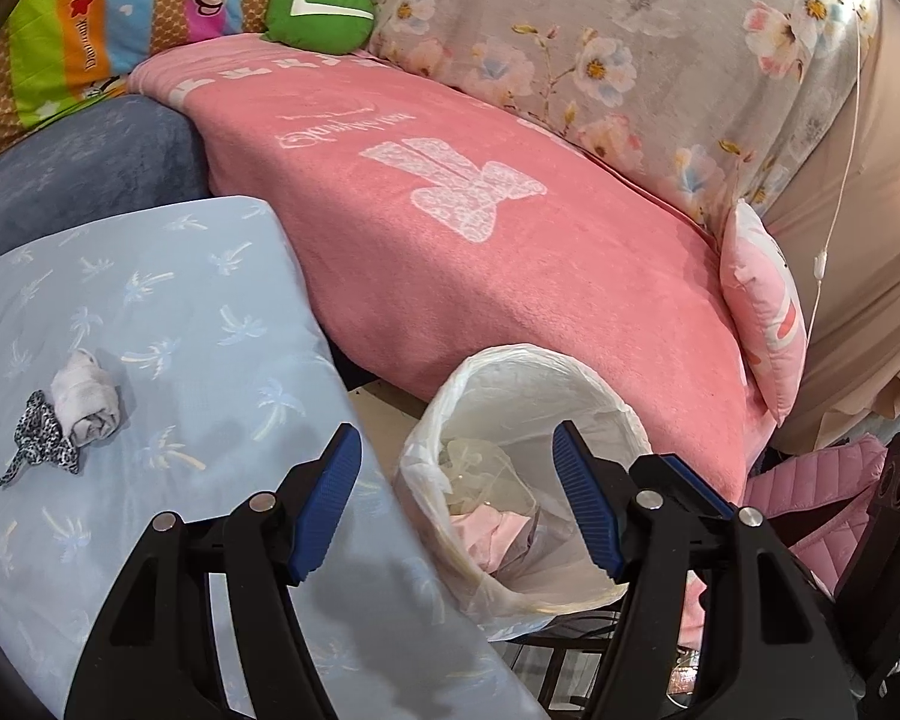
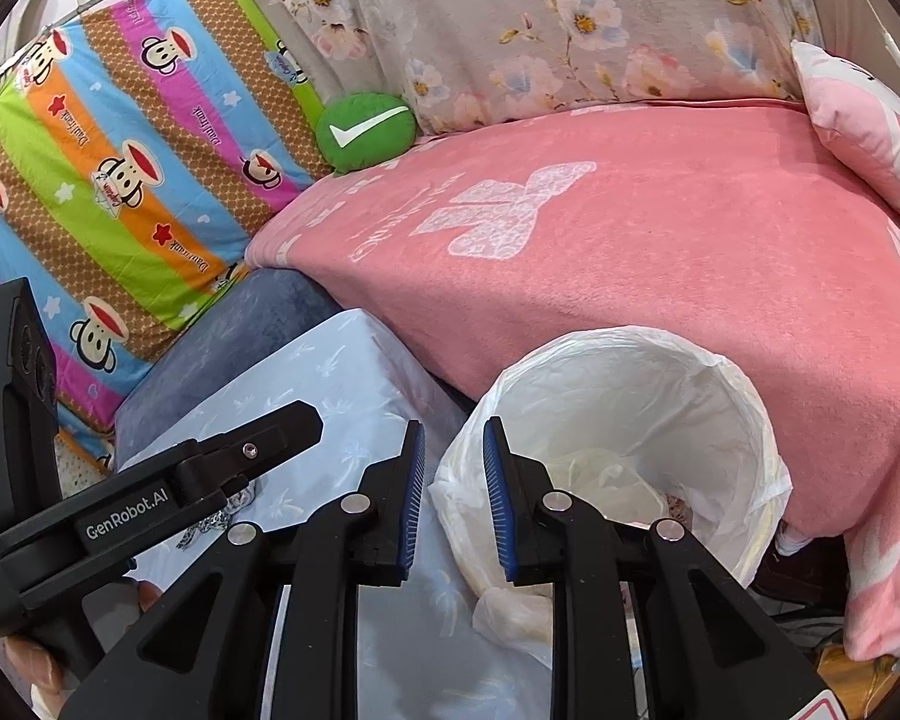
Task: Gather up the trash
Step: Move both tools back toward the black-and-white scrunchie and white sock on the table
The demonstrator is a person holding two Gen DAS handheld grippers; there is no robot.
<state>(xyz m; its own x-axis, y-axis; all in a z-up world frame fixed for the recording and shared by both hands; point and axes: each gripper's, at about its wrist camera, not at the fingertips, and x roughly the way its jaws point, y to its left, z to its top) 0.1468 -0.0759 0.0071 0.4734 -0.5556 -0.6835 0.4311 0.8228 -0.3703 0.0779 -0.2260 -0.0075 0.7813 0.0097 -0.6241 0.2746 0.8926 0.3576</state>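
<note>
A bin lined with a white plastic bag (image 1: pixel 528 396) stands between the light blue cloth-covered surface (image 1: pixel 168 276) and the pink blanket; it holds pink and pale scraps. It also shows in the right wrist view (image 2: pixel 648 396). A crumpled white wad (image 1: pixel 87 399) and a black-and-white patterned scrap (image 1: pixel 39 447) lie on the blue cloth at the left. My left gripper (image 1: pixel 456 504) is open and empty, over the bin's left rim. My right gripper (image 2: pixel 453 495) is partly open and empty, at the bin's left rim. The left gripper body (image 2: pixel 150 498) shows in the right wrist view.
A pink blanket (image 1: pixel 480 252) covers the sofa seat behind the bin. A green round cushion (image 1: pixel 321 12), a striped cartoon cloth (image 2: pixel 120 180), a floral cover (image 1: pixel 630 60) and a pink pillow (image 1: pixel 768 312) lie around it. A grey-blue cushion (image 1: pixel 90 156) sits at the left.
</note>
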